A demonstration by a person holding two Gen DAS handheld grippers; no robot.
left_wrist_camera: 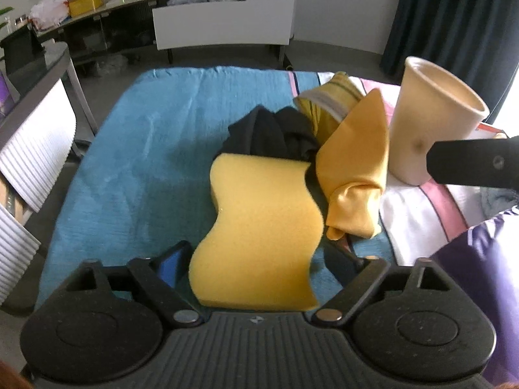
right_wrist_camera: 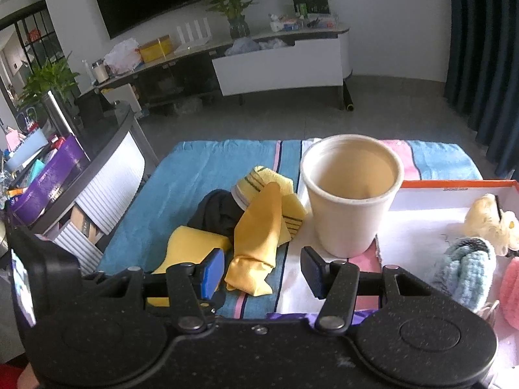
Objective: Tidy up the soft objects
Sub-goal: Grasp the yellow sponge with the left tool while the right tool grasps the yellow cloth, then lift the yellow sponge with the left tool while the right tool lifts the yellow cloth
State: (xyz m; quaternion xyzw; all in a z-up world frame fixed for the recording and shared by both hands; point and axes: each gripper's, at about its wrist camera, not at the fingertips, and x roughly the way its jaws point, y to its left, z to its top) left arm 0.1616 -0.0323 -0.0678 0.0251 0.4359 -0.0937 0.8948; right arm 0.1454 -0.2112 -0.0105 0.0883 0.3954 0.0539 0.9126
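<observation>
I have the left tongs (left_wrist_camera: 256, 259) set around the yellow sponge (left_wrist_camera: 259, 230), though its far pad is hidden behind the foam, so I cannot tell whether they press or merely straddle it. My right tongs (right_wrist_camera: 262, 270) stand open and empty, hovering above the folded yellow cloth (right_wrist_camera: 256, 246).

I judge the sorting partly done. A pale blue knit (right_wrist_camera: 467, 272), a cream fluffy thing (right_wrist_camera: 486, 223) and something pink already lie in the white box (right_wrist_camera: 421, 201). Still loose on the desk's blue towel (right_wrist_camera: 181, 194): the sponge, the yellow cloth, a black garment (right_wrist_camera: 217, 214) and a striped yellow cloth (right_wrist_camera: 269, 180). The beige cup (right_wrist_camera: 350, 194) stands upright beside them.

Only the right view shows the box and its contents; the left view shows the sponge's wavy outline up close.
</observation>
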